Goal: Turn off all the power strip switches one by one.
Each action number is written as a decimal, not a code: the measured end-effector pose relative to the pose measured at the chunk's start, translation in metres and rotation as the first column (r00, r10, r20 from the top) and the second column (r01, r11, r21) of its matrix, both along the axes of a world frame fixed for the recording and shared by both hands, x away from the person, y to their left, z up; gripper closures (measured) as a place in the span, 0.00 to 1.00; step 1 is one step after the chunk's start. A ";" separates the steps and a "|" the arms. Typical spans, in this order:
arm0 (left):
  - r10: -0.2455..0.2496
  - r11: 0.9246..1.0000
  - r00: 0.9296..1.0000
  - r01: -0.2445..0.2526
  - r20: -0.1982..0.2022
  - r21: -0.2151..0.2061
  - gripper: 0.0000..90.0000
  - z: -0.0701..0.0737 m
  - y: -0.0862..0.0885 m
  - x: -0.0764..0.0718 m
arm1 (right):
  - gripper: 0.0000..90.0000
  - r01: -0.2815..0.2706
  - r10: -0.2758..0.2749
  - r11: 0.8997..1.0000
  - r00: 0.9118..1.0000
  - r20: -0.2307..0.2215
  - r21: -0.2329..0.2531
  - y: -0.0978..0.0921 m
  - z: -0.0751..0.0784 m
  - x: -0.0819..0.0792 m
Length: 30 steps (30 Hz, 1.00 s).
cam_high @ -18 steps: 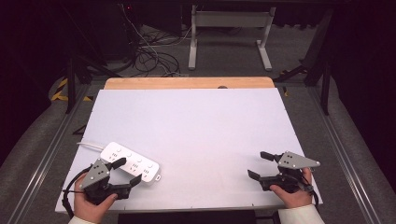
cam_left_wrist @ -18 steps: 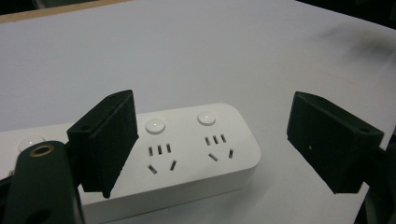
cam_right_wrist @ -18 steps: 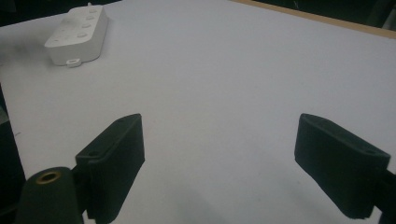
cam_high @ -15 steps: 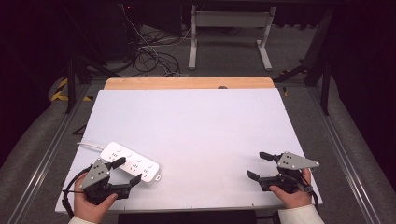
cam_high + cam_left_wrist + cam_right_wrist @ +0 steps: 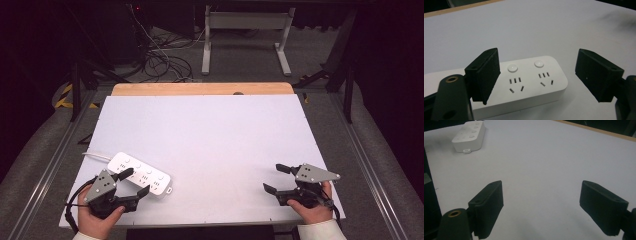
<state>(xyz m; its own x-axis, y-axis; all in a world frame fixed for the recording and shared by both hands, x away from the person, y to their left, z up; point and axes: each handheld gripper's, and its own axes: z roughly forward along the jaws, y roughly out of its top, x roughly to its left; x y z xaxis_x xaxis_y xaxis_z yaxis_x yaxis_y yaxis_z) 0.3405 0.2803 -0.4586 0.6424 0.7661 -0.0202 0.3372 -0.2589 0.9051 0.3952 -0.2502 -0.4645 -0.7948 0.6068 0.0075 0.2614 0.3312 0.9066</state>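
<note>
- While the person's hands sit at the near edge of the white table, the left gripper hangs right over the power strip, jaws spread wide, one on each side of its end, nothing clamped.
- Right gripper, well away from the power strip across the table, jaws wide apart over bare board.
- Beyond the power strip, its cord trails toward the table's left edge.

Your white power strip lies flat, sockets up, at the near-left of the surface, angled slightly, round buttons above each socket, thin white cord trailing off its far-left end.
</note>
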 end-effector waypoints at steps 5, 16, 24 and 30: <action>0.004 1.000 1.000 -0.004 0.000 0.009 0.25 0.003 -0.001 0.002 | 0.22 0.000 0.000 1.000 1.000 -0.001 -0.001 0.000 -0.001 0.001; -0.045 0.999 0.999 0.045 -0.029 -0.004 0.33 0.019 -0.010 0.010 | 0.23 -0.008 0.008 1.000 1.000 -0.013 -0.010 0.002 -0.003 0.002; -0.053 0.999 0.998 0.054 -0.042 0.007 0.33 0.024 -0.016 0.022 | 0.24 -0.014 0.013 1.000 1.000 -0.018 -0.014 0.003 -0.004 0.002; -0.056 0.998 0.996 0.056 -0.063 -0.001 0.34 0.024 -0.022 0.031 | 0.24 -0.019 0.018 1.000 1.000 -0.022 -0.015 0.004 -0.004 0.002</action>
<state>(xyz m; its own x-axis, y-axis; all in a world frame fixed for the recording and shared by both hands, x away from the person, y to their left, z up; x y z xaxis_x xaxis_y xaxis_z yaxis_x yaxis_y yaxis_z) 0.3719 0.2584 -0.4347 0.6819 0.7288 -0.0616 0.3783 -0.2794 0.8825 0.3972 -0.2465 -0.4686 -0.8057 0.5921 0.0160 0.2753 0.3503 0.8953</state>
